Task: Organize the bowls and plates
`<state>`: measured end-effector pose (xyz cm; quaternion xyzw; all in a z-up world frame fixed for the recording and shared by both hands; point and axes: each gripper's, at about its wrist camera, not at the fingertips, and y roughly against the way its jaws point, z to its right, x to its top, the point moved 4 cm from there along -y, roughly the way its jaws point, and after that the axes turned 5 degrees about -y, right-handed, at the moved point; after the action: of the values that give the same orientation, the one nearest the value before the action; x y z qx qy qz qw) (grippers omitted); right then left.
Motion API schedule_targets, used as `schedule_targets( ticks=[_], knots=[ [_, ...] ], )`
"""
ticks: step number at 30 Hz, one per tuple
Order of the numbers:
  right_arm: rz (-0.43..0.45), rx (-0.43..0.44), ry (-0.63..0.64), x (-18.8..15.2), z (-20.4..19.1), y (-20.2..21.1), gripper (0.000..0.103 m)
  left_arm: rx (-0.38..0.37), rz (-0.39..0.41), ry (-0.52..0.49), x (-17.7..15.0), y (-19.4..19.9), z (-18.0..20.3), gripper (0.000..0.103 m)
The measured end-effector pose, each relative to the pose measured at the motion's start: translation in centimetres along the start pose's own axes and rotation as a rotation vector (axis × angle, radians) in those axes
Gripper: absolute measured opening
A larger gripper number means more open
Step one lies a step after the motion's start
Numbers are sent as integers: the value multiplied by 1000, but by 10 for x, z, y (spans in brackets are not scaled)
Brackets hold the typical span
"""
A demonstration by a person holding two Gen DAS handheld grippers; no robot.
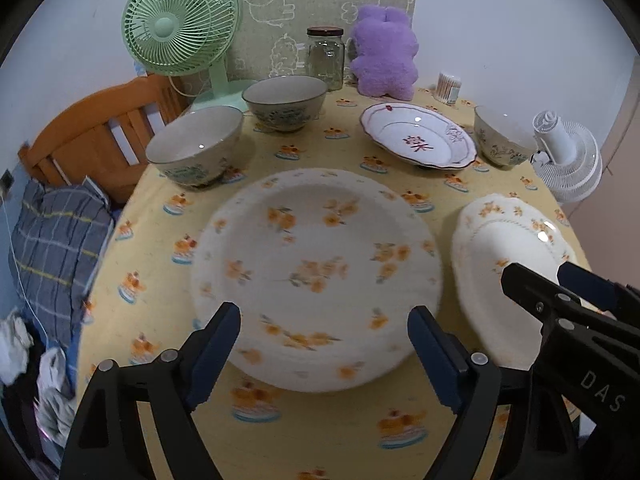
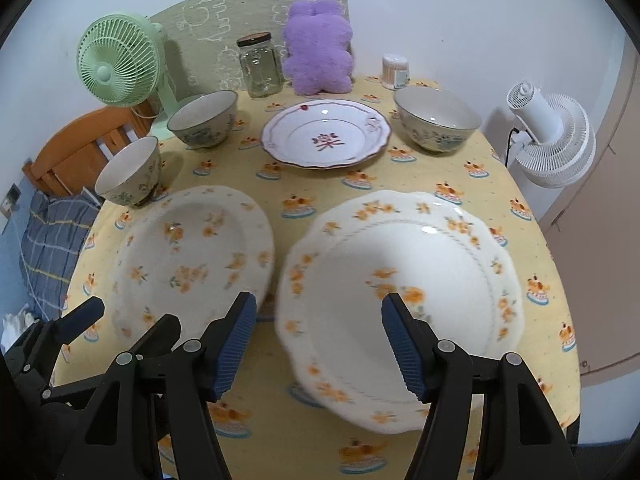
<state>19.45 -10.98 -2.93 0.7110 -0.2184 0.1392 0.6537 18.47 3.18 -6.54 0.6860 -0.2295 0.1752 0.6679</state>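
Yellow cloth: it covers my table (image 1: pixel 352 152), printed with little cakes.
Left claw (image 1: pixel 324 344): spread wide, nothing between the pads, hanging over the near edge of the flowered plate (image 1: pixel 316 276).
Flowered plate: flat on the cloth, in front of me on the left, blurred in my left view.
Right claw (image 2: pixel 318 344): spread too, pinching nothing, poised over the near rim of the scalloped plate (image 2: pixel 400 304).
Scalloped plate: just beside the flowered one, on its right, a narrow strip of cloth between them.
Red-character plate (image 2: pixel 326 138): further back, in the middle of the table, well apart from both claws.
Left bowls: near bowl (image 1: pixel 196 146) and far bowl (image 1: pixel 285 102), upright, close together by the left edge.
Right bowl (image 2: pixel 437 125): upright, just right of the red-character plate.
Back row: green fan (image 1: pixel 181 26), glass jar (image 1: pixel 325 58), purple plush (image 1: pixel 385 54), cotton swab tub (image 2: pixel 396 71).
Off the table: white fan (image 2: pixel 550 140) on the right, wooden bed frame (image 1: pixel 100 136) on the left.
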Motion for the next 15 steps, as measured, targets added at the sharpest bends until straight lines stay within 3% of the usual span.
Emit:
schedule_targets(
  ticks=[5,15],
  knots=[
    [18,-3,-13,1,-24,-6,69,15,7,-45,2,-4,-23,87],
    [17,8,19,23,-56,-44,69,34,-15,-26,28,-44,-63,87]
  ],
)
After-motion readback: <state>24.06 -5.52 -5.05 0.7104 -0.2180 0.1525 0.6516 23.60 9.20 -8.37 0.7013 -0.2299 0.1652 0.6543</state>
